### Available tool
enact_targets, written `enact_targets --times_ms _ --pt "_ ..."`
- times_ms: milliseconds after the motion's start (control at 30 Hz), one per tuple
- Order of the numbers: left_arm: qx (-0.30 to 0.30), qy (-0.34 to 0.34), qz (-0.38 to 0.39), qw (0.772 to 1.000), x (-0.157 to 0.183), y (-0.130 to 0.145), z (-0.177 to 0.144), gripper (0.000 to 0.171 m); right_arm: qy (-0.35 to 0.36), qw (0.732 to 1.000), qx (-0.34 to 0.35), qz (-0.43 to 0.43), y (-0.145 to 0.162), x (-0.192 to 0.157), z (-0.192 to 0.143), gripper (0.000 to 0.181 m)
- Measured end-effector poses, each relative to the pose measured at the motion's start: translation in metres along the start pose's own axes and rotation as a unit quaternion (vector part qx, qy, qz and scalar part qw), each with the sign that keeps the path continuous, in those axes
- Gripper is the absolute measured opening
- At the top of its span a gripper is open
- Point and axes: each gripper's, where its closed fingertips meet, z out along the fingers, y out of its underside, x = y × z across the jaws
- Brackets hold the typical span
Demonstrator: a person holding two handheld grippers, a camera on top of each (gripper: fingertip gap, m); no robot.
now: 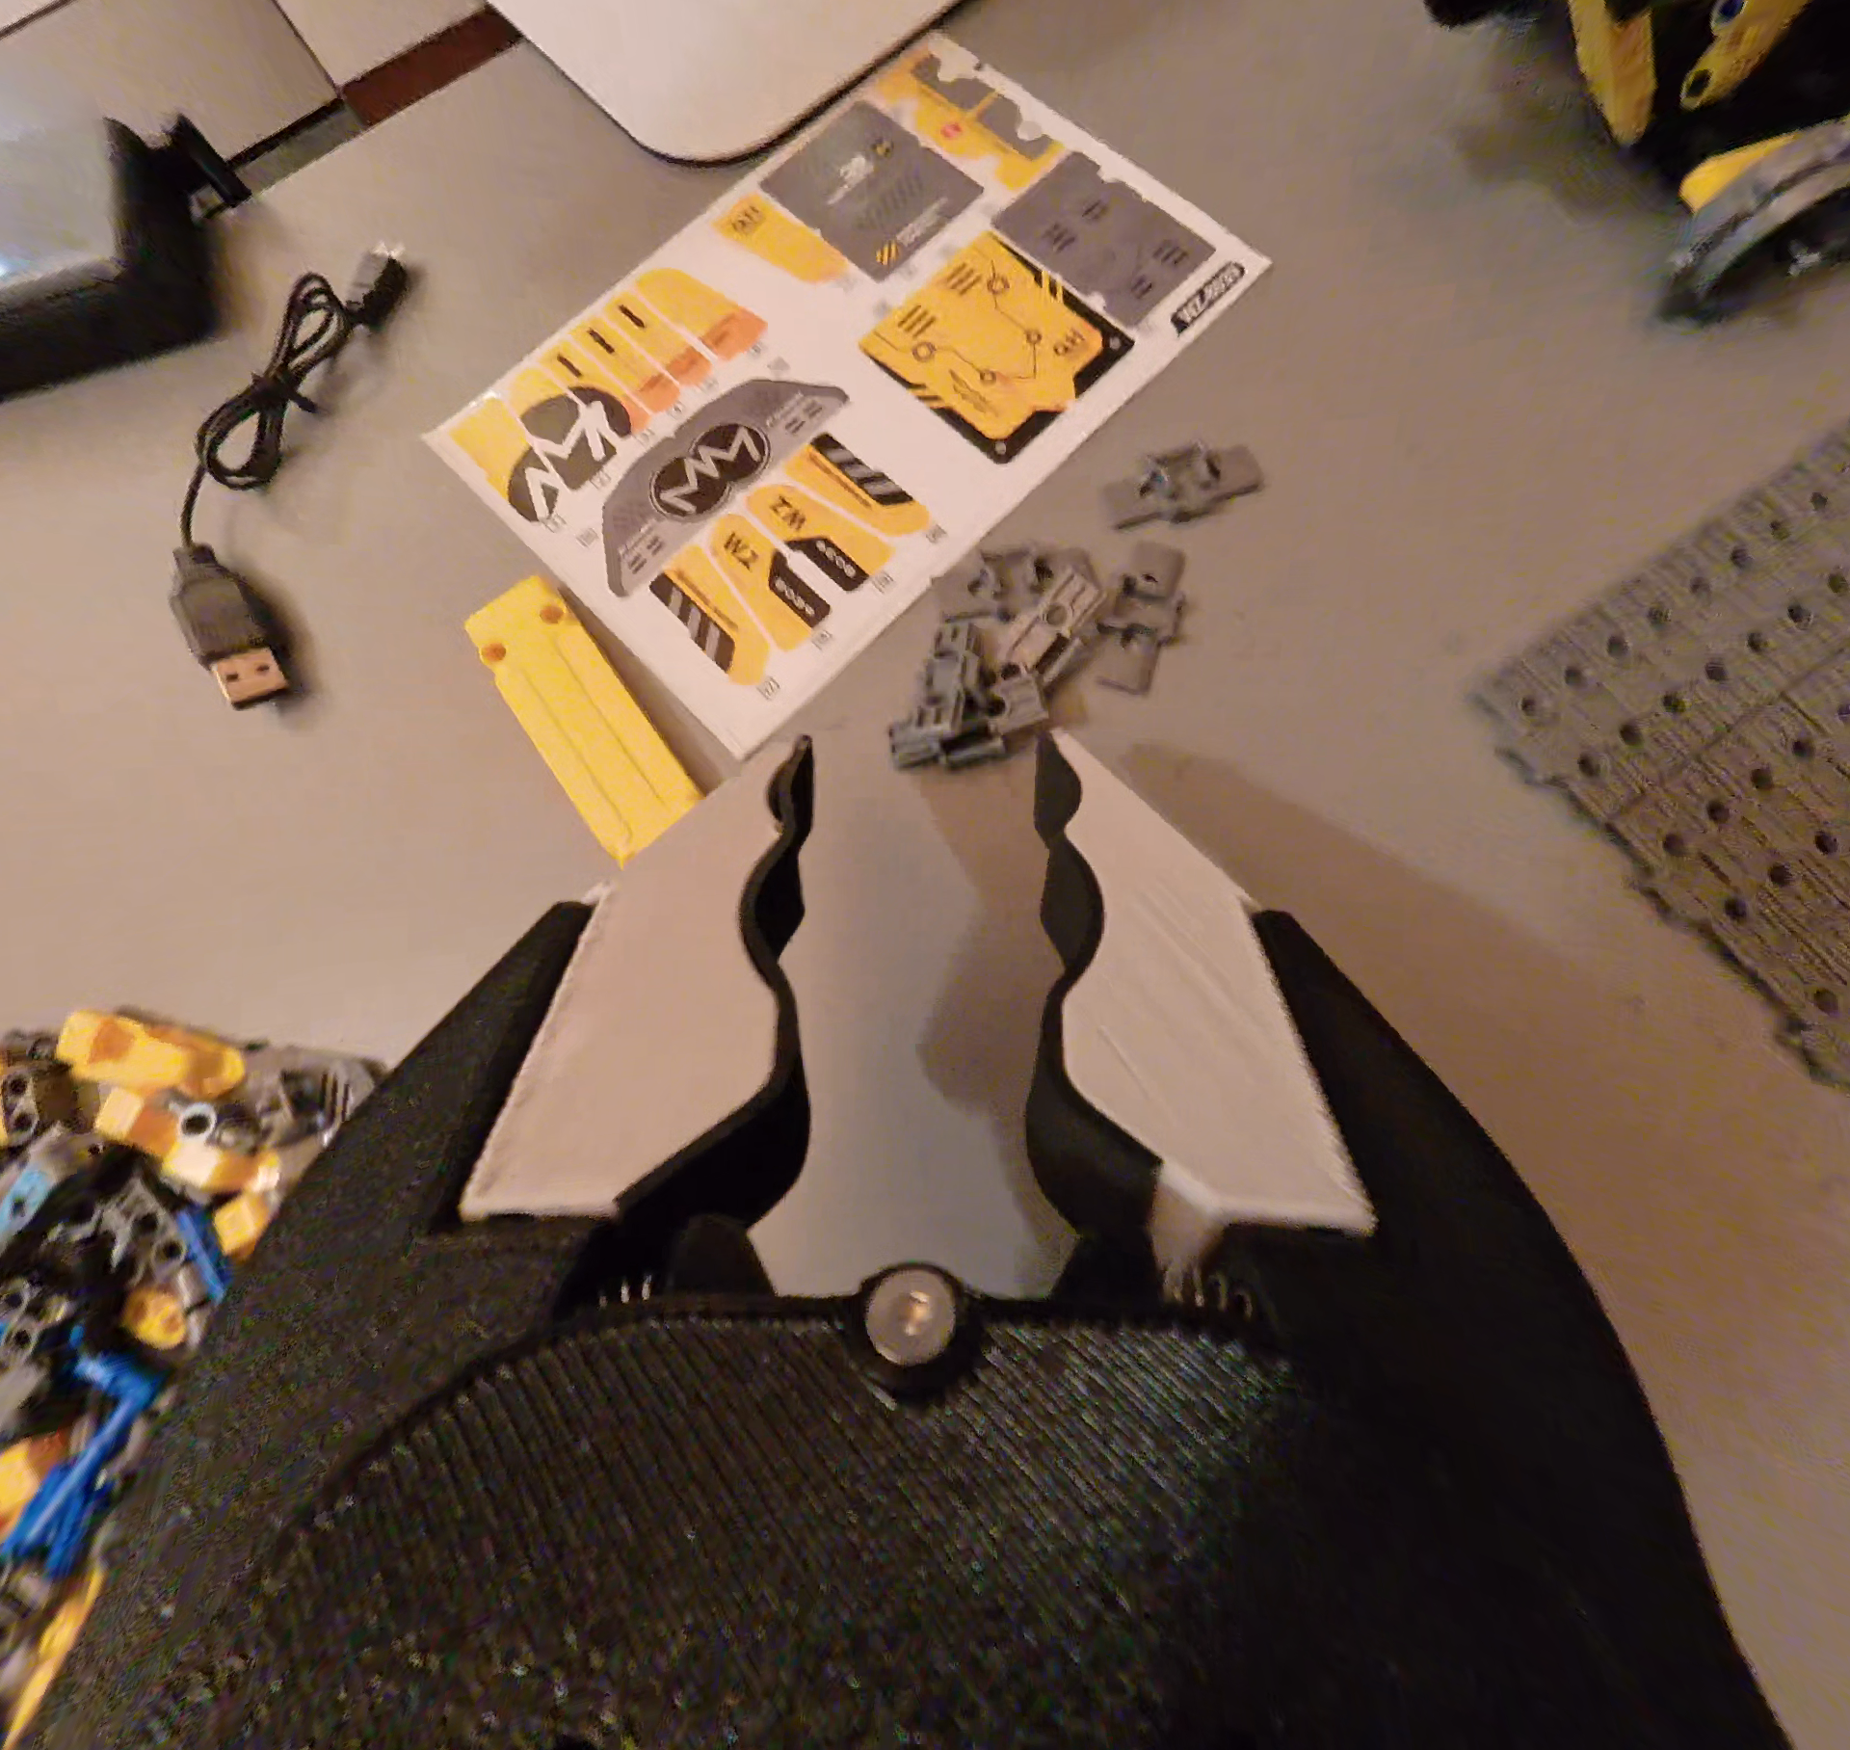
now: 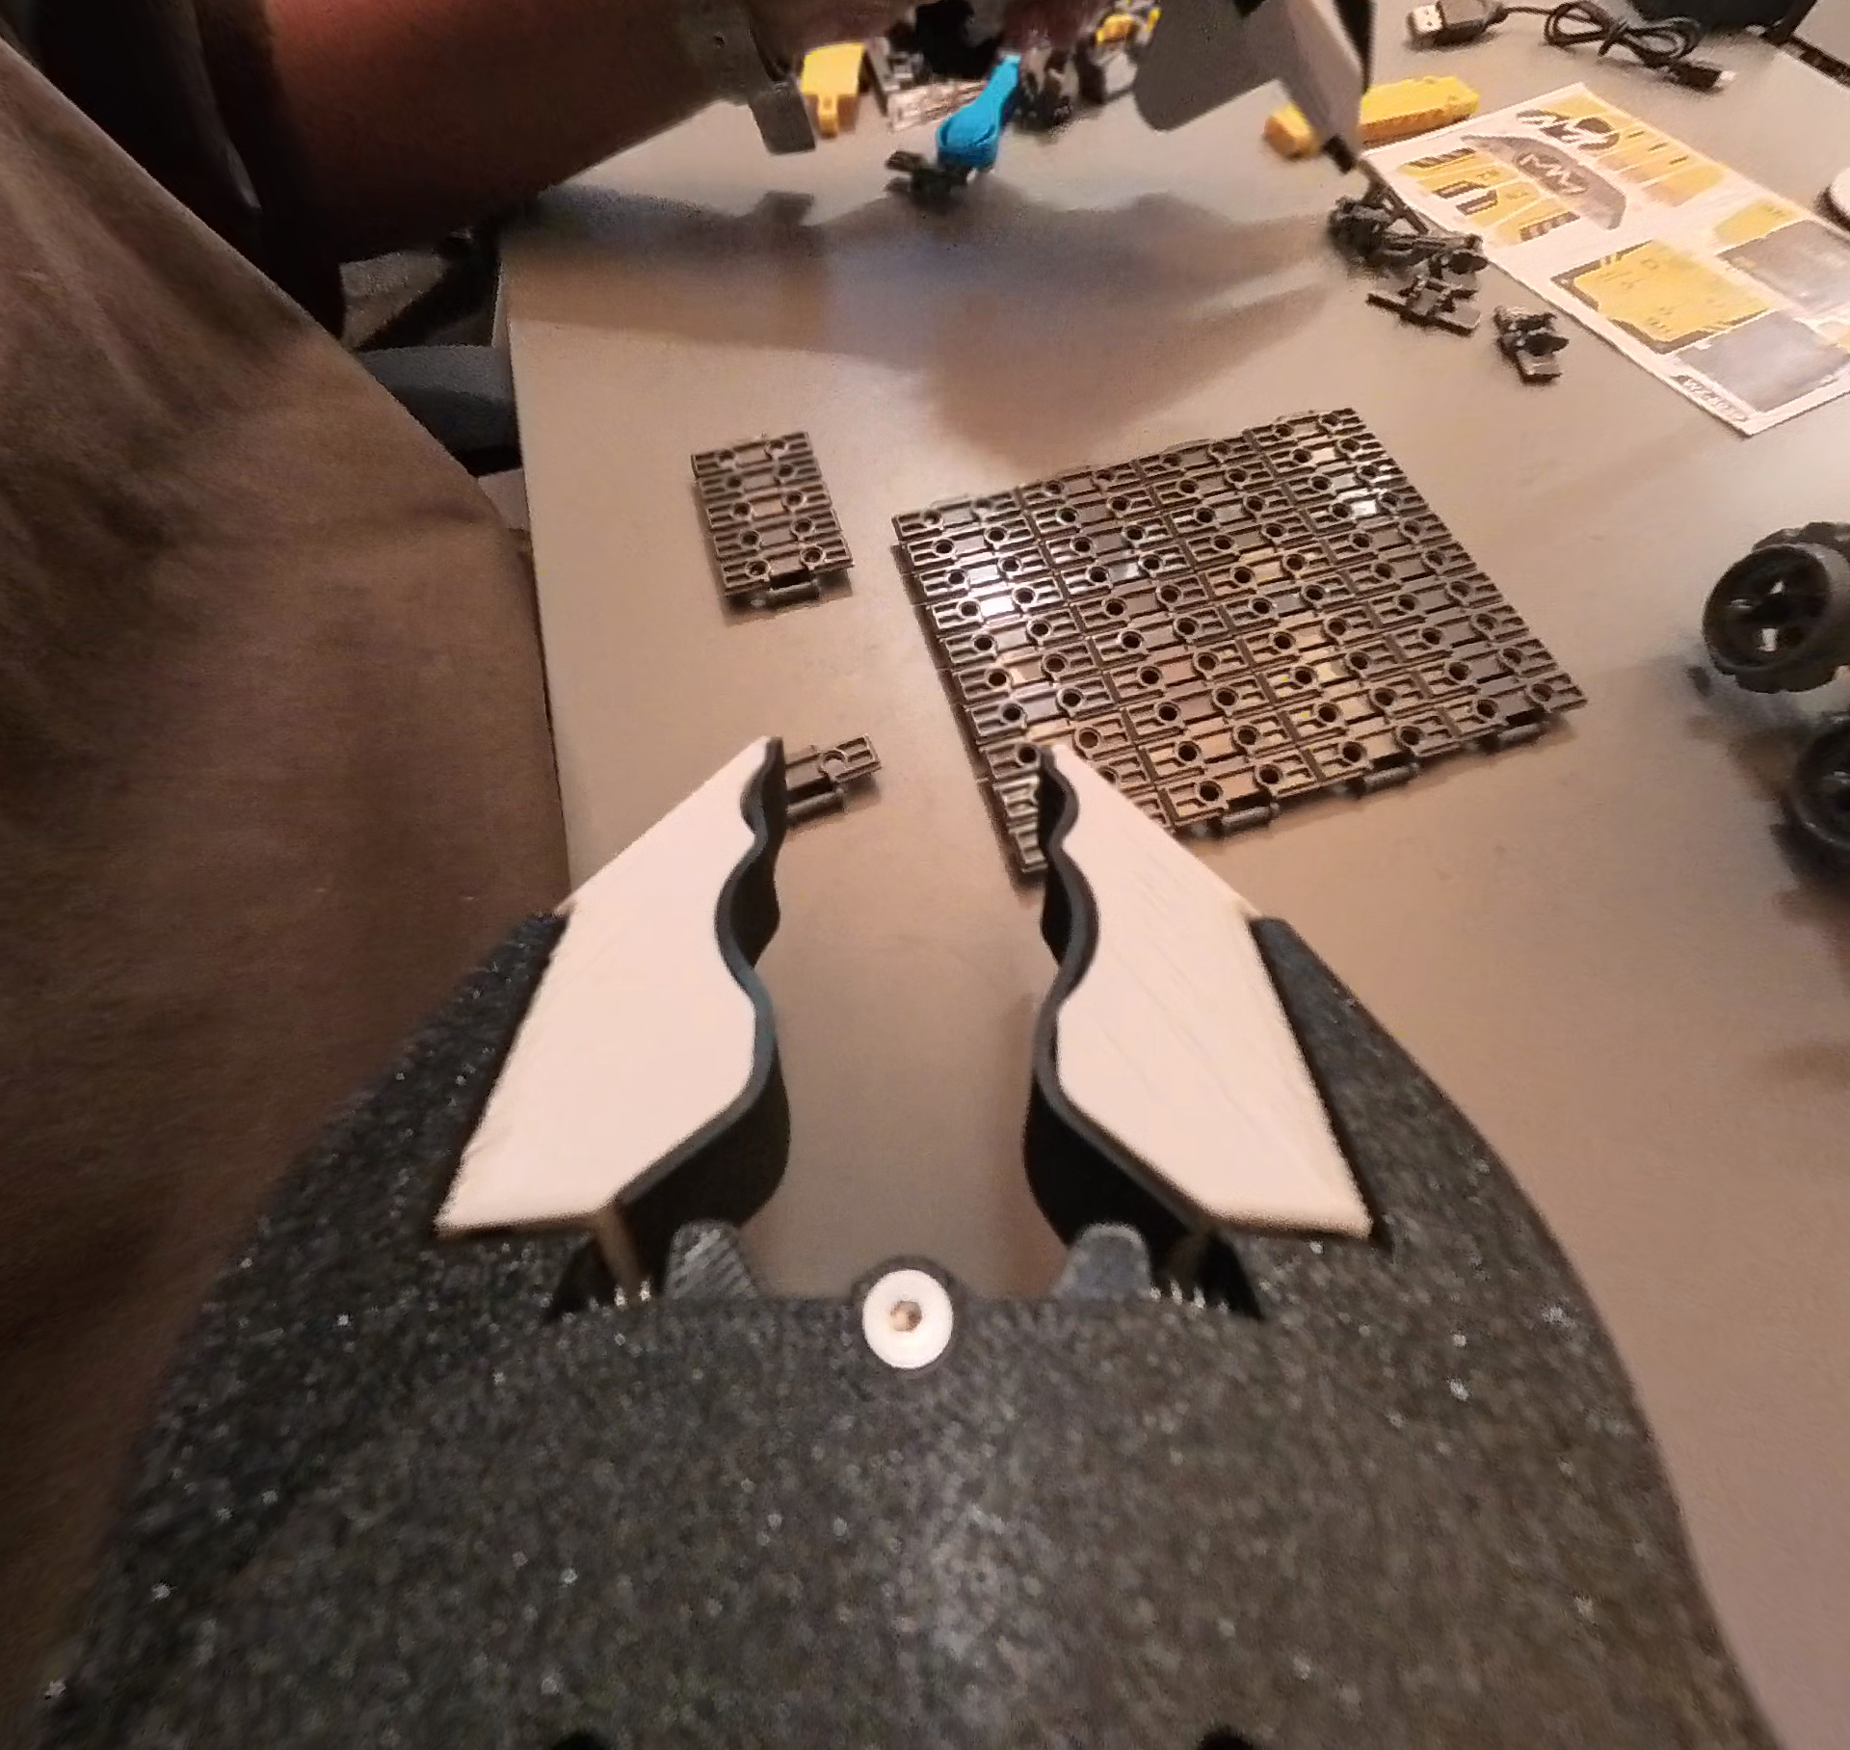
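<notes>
- The left gripper is seen with its jaws spread wide and nothing held between them; it is poised above the grey table, just short of a small heap of grey track links at the frame's centre.
- A yellow ribbed block is laid left of centre, its long axis running from upper left to lower right, one corner tucked against the sticker sheet.
- The sticker sheet is laid flat, its long axis slanting from lower left to upper right.
- A black USB cable is coiled at the left, its plug pointed toward the lower right.
- A pile of yellow, blue and grey parts is seen at the lower left; no container is seen around it.
- The right gripper is likewise wide open and empty, held low over the table.
- A single track link is found just beside its left fingertip, and the corner of the assembled track mat by its right fingertip.
- A short track strip is placed left of the mat, well apart from it, its long axis running up the frame.
- Black wheels are seen at the right edge.
</notes>
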Motion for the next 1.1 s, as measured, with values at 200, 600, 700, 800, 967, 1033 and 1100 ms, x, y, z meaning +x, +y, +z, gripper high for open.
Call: enact_targets --times_ms 200,600,700,800,967,1033,1100 --pt "-0.008 0.021 0.012 1.000 0.007 0.001 0.014 0.018 0.000 1.000 -0.008 0.005 0.005 0.003 0.003 0.050" --pt "0.109 0.029 0.093 0.989 0.052 -0.031 -0.038 0.006 0.012 1.000 -0.005 -0.004 0.001 0.003 0.002 0.050" --pt "0.139 0.102 0.124 0.977 0.110 -0.038 -0.058 0.006 0.031 0.999 -0.003 0.009 0.001 0.011 -0.003 0.050" --pt "0.112 0.166 0.163 0.966 0.175 -0.025 -0.067 0.006 0.057 0.998 0.005 0.034 0.000 0.024 -0.013 0.049" --pt "0.055 0.230 0.251 0.939 0.273 0.013 -0.073 0.006 0.084 0.995 0.011 0.059 0.005 0.033 -0.026 0.049" --pt "0.050 0.268 0.267 0.924 0.301 0.021 -0.076 0.007 0.083 0.995 0.008 0.061 0.009 0.030 -0.027 0.049" --pt "0.041 0.305 0.282 0.909 0.320 0.030 -0.075 0.007 0.082 0.995 0.003 0.060 0.013 0.027 -0.028 0.049"
